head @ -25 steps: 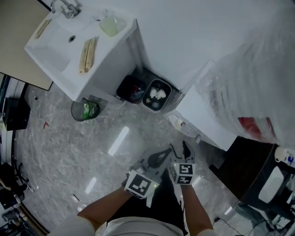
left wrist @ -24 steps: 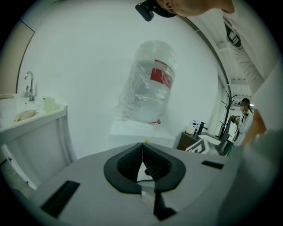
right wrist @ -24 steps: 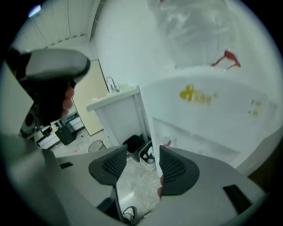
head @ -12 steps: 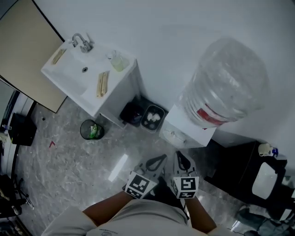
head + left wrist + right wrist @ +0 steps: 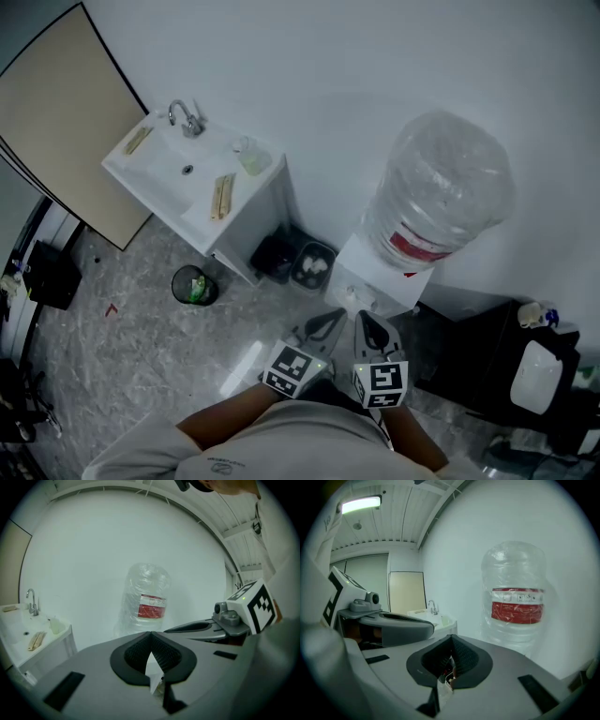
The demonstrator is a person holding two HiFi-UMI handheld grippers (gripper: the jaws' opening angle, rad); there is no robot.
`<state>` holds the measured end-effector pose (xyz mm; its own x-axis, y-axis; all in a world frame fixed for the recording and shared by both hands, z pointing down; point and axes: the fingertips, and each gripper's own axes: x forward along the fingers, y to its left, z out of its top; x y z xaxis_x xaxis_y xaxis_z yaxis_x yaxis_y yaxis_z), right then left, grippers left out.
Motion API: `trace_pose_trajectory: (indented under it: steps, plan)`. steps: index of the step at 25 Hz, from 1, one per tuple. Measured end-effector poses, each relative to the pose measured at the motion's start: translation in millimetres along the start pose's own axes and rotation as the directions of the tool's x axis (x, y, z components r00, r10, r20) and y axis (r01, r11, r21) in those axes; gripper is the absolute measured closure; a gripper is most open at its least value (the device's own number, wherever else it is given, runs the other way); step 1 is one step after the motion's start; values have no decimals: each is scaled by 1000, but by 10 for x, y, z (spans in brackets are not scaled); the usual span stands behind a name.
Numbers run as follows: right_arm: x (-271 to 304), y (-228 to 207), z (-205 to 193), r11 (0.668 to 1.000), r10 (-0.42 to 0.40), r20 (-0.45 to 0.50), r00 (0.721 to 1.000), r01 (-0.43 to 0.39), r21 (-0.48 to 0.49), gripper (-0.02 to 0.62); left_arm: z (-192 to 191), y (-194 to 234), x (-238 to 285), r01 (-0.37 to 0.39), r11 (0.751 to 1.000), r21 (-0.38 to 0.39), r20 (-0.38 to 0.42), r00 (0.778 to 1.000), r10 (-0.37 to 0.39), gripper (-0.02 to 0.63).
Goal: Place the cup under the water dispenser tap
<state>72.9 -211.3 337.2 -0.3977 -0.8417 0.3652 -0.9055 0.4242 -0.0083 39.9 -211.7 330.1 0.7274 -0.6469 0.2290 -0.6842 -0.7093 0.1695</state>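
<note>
You hold left gripper (image 5: 324,328) and right gripper (image 5: 372,328) side by side, both closed on nothing, aimed at the water dispenser (image 5: 382,274), probably lining up; no cup visible.

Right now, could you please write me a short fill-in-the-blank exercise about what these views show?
1. The water bottle on the dispenser carries a ___ label.
2. The faucet stands on the white ___.
3. The left hand-held gripper and the right hand-held gripper both have their jaws ___, with nothing between them.
Missing words: red; sink; shut.
</note>
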Motion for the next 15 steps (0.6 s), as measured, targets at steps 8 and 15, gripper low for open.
trace_pose_trajectory:
  steps: [8,15]
  plan:
    - [-20,-44,98,1000,-4,23,1000,4,-15,578,41,-20,-8,-7,1000,4,6,1000,7,600]
    - [-7,1,54,1000,-2,9,1000,2,-8,579,-16,-11,-51,-10,1000,-7,-6,1000,10,600]
